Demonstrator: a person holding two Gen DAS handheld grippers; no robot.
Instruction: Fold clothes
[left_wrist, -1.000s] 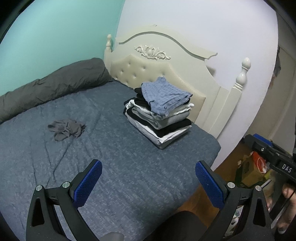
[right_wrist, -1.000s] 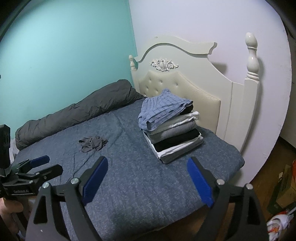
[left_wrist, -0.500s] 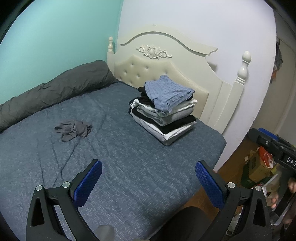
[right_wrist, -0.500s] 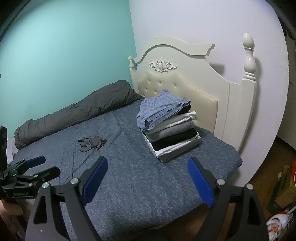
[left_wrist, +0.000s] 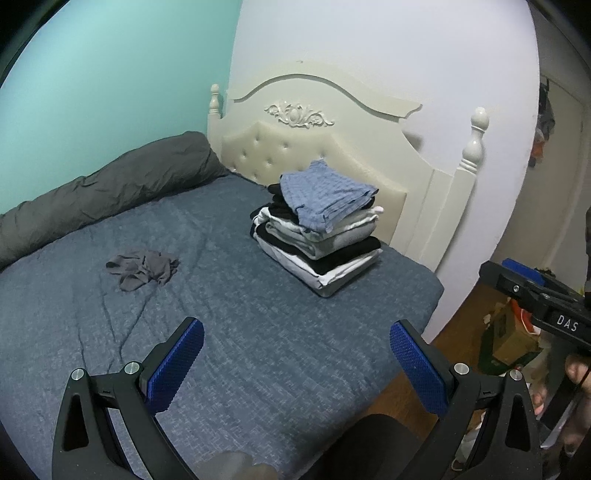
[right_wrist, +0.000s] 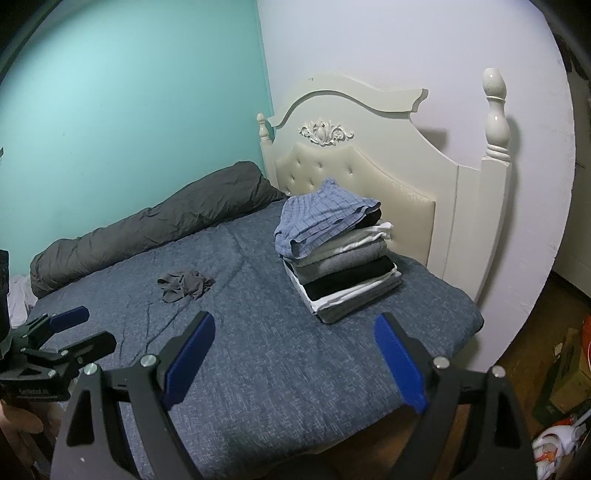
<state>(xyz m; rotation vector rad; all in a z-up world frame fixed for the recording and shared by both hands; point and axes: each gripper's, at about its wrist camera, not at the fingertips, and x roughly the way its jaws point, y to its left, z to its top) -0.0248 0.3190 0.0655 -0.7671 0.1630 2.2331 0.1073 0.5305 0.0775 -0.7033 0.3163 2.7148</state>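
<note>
A small crumpled grey garment (left_wrist: 142, 268) is seen mid-bed on the blue-grey quilted bedspread (left_wrist: 258, 332), apart from the folded clothes stack (left_wrist: 319, 236); both grippers (left_wrist: 295, 362) (right_wrist: 295, 363) are held released, empty; thin, limp, light fabric is judged best pinched at an outer edge

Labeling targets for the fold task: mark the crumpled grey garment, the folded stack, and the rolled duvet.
crumpled grey garment (left_wrist: 144, 268), left wrist view, middle of the bunched fabric.
folded stack (right_wrist: 334, 254), right wrist view, front edge of the grey layer.
rolled duvet (right_wrist: 155, 225), right wrist view, middle of the roll.
</note>
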